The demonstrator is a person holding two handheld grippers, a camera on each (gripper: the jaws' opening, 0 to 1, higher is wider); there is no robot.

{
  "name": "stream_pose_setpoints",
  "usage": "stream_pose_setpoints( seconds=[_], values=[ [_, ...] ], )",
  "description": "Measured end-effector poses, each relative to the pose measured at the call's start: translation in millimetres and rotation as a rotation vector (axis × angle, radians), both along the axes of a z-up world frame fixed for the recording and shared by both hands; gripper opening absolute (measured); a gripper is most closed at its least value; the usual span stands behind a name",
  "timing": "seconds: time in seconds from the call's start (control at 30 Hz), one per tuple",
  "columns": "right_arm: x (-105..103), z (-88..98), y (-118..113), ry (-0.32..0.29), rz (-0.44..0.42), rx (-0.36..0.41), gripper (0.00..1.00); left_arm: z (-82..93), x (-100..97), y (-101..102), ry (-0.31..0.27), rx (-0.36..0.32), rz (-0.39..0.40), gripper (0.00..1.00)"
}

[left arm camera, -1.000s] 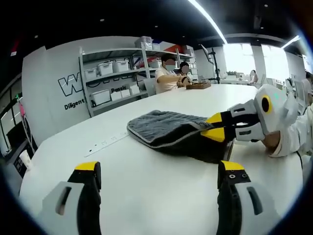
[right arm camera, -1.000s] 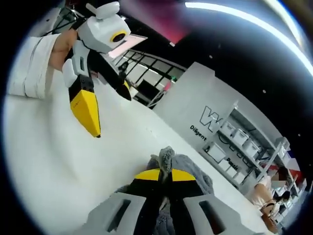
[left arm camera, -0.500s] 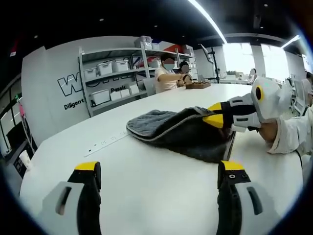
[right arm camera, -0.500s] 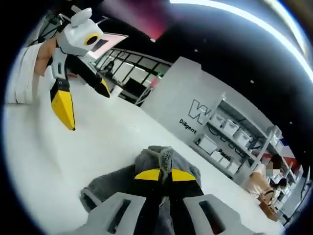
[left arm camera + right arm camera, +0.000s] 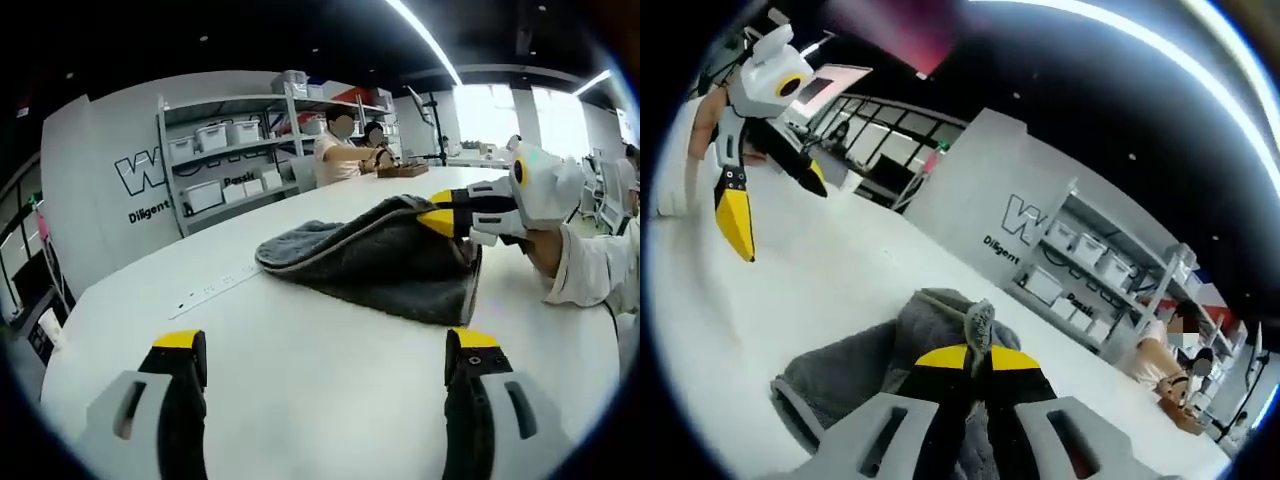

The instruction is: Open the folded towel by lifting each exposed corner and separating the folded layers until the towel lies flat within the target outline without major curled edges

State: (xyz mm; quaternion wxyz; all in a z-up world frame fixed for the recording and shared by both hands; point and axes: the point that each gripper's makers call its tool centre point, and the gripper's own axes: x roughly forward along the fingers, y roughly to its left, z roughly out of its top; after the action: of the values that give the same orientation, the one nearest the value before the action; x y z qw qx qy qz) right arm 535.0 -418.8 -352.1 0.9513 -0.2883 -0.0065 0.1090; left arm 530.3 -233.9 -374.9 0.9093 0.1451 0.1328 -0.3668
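The right gripper [image 5: 978,357] is pinching a corner of the grey towel [image 5: 380,262]; the left gripper [image 5: 325,350] stands wide apart above the white table [image 5: 300,400].

towel [image 5: 855,375] underside hidden, shelf bins [image 5: 215,138] unreadable

Looks like some kind of lab or open-plan workspace, not a home. There's a big white desk [image 5: 300,390] running way back into the room, and behind it a grey wall [image 5: 100,150] with large white lettering, part of a logo plus a smaller line starting "Diligent". Against that wall stands a metal shelving unit [image 5: 260,140] stacked with white storage bins [image 5: 215,137]. Two people [image 5: 345,150] sit at the far end of the desk, working on something. Overhead it's a dark ceiling with long strip lights [image 5: 425,40], and bright windows [image 5: 490,120] sit at the far right. The right gripper view catches glass partitions [image 5: 890,135] too.
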Motion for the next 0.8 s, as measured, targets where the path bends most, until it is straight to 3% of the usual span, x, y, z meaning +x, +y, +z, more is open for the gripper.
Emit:
stream_pose_setpoints(
  seconds=[0.8],
  values=[
    [-2.0,27.1,-59.0,-0.071,-0.150,0.136,0.00,-1.1,0.0,0.8,0.000,0.010,0.002,0.98]
  ],
)
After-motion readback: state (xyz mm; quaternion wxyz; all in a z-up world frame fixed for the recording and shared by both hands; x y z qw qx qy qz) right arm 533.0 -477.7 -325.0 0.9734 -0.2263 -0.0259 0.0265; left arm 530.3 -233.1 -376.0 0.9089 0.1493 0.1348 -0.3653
